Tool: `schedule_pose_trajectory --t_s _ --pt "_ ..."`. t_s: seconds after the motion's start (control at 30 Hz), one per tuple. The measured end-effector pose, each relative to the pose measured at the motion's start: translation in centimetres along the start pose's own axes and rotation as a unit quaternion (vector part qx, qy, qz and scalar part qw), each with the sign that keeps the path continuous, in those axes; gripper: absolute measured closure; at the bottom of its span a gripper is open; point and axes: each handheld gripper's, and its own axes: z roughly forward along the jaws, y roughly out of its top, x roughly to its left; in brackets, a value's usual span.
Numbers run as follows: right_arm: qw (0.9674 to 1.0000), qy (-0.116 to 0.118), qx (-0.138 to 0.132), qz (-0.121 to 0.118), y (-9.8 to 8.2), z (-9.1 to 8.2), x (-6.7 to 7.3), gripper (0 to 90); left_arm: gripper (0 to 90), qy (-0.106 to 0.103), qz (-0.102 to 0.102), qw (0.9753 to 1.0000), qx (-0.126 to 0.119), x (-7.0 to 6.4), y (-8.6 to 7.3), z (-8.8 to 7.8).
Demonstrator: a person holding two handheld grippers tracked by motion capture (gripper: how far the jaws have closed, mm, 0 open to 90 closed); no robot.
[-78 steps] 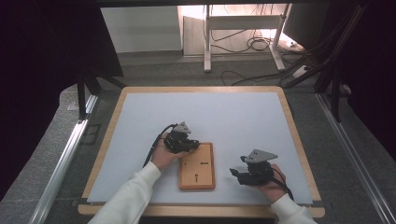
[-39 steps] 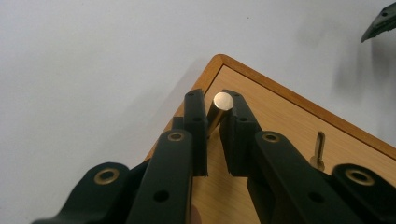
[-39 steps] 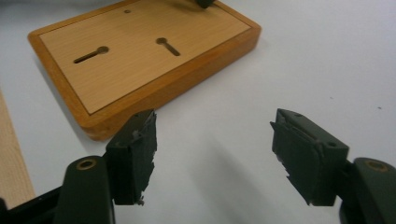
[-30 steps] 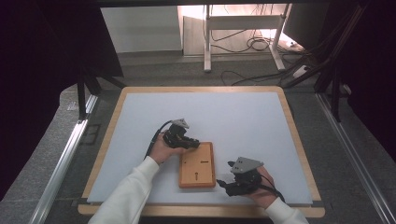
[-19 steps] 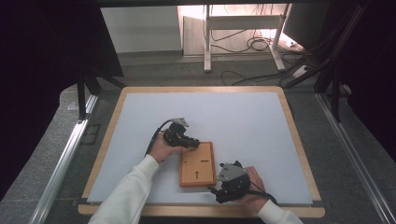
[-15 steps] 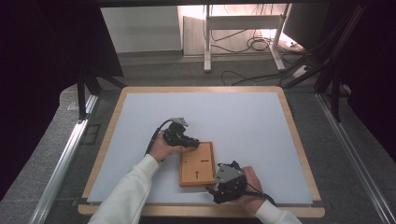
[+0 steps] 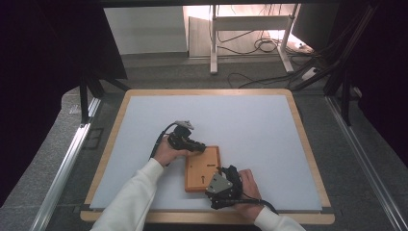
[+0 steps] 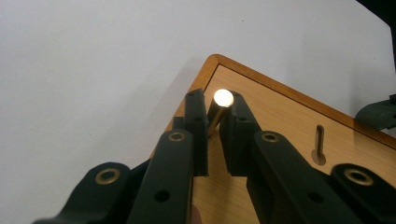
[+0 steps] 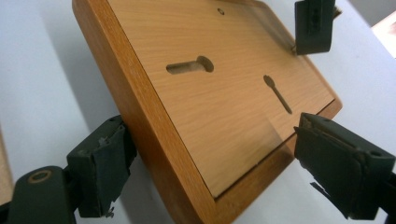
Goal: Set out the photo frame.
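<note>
Wooden board (image 7: 202, 168) flat near desk (image 7: 144, 120) front edge. Left tongs (image 8: 214, 135) clenched on brass pin (image 8: 219, 105) at board's far corner. Right tongs (image 9: 210, 177), just opened wide, have come in from right, now straddling board's near corner, not yet pressing; steadying grip likely next.

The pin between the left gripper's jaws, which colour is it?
Shiny brass-gold pin; the left gripper view shows it best.

one wooden board (image 7: 201, 168), one brass pin (image 8: 219, 105), two grippers (image 7: 192, 143)

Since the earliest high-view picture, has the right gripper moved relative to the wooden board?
Yes. The right gripper has moved leftward from the board's right side to the wooden board's near right corner, its open jaws now straddling it.
</note>
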Motion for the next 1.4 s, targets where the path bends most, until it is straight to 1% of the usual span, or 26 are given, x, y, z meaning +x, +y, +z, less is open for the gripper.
schedule_pose_trajectory --t_s 0.1,0.17,0.2,0.27,0.43,0.5,0.57,0.7,0.77,0.87,0.93,0.97,1.07,1.13,1.17,1.3,1.33,1.4 --pt "0.9997 -0.015 -0.005 -0.019 0.2 0.1 0.3 13.3 82.8 0.004 -0.001 1.0 -0.002 -0.1 0.0 0.0" --pt "0.9991 -0.025 -0.008 -0.032 0.3 0.1 0.4 14.1 83.3 0.011 0.001 0.9999 -0.003 -0.2 -0.1 0.0" --pt "0.9988 -0.03 -0.008 -0.037 0.4 0.1 0.5 14.5 83.7 0.015 -0.002 0.9999 -0.006 -0.3 -0.1 0.0" --pt "0.9982 -0.035 -0.013 -0.047 0.6 0.0 0.5 16.8 84.4 0.022 -0.002 0.9997 -0.008 -0.4 -0.1 0.0" --pt "0.9975 -0.044 -0.017 -0.052 1.0 -0.3 0.5 20.9 85.0 0.033 -0.003 0.9994 -0.012 -0.6 -0.1 0.1" --pt "0.997 -0.047 -0.021 -0.057 1.2 -0.4 0.4 23.3 85.1 0.04 0.002 0.9991 -0.011 -0.7 -0.1 0.0" --pt "0.9968 -0.046 -0.022 -0.061 1.4 -0.5 0.3 25.3 85.1 0.044 0.001 0.999 -0.013 -0.8 -0.1 0.1" --pt "0.9962 -0.045 -0.024 -0.071 1.6 -0.7 0.2 31.1 85.2 0.045 -0.005 0.9988 -0.019 -0.8 -0.2 0.1" --pt "0.9962 -0.042 -0.022 -0.073 1.7 -0.9 0.2 33.9 85.2 0.048 -0.005 0.9986 -0.02 -0.8 -0.2 0.1" --pt "0.9961 -0.045 -0.025 -0.072 1.8 -1.2 -0.1 36.9 85.1 0.049 -0.009 0.9985 -0.023 -0.6 -0.2 0.1" --pt "0.9954 -0.051 -0.029 -0.076 1.9 -1.3 -0.4 39.1 84.9 0.048 -0.013 0.9985 -0.026 -0.5 -0.3 0.1" --pt "0.9957 -0.052 -0.03 -0.07 1.9 -1.4 -0.4 40.0 84.7 0.048 -0.014 0.9984 -0.027 -0.5 -0.3 0.1" --pt "0.9951 -0.059 -0.025 -0.075 1.8 -1.3 -0.7 42.9 84.5 0.048 -0.017 0.9983 -0.028 -0.5 -0.3 0.1" --pt "0.9949 -0.065 -0.023 -0.074 1.6 -1.1 -0.7 43.1 84.5 0.048 -0.015 0.9983 -0.028 -0.6 -0.3 0.1" --pt "0.9945 -0.065 -0.021 -0.079 1.6 -1.0 -0.7 43.4 84.5 0.049 -0.015 0.9983 -0.028 -0.6 -0.3 0.1" --pt "0.9922 -0.081 -0.032 -0.089 1.8 -1.3 -0.7 48.9 82.9 0.056 -0.015 0.9978 -0.031 -0.6 -0.3 0.0" --pt "0.992 -0.083 -0.034 -0.088 1.8 -1.3 -0.8 49.5 82.5 0.057 -0.015 0.9978 -0.032 -0.6 -0.3 0.0" --pt "0.9925 -0.08 -0.039 -0.084 1.9 -1.5 -1.2 49.9 81.4 0.06 -0.013 0.9976 -0.033 -0.6 -0.3 0.0"
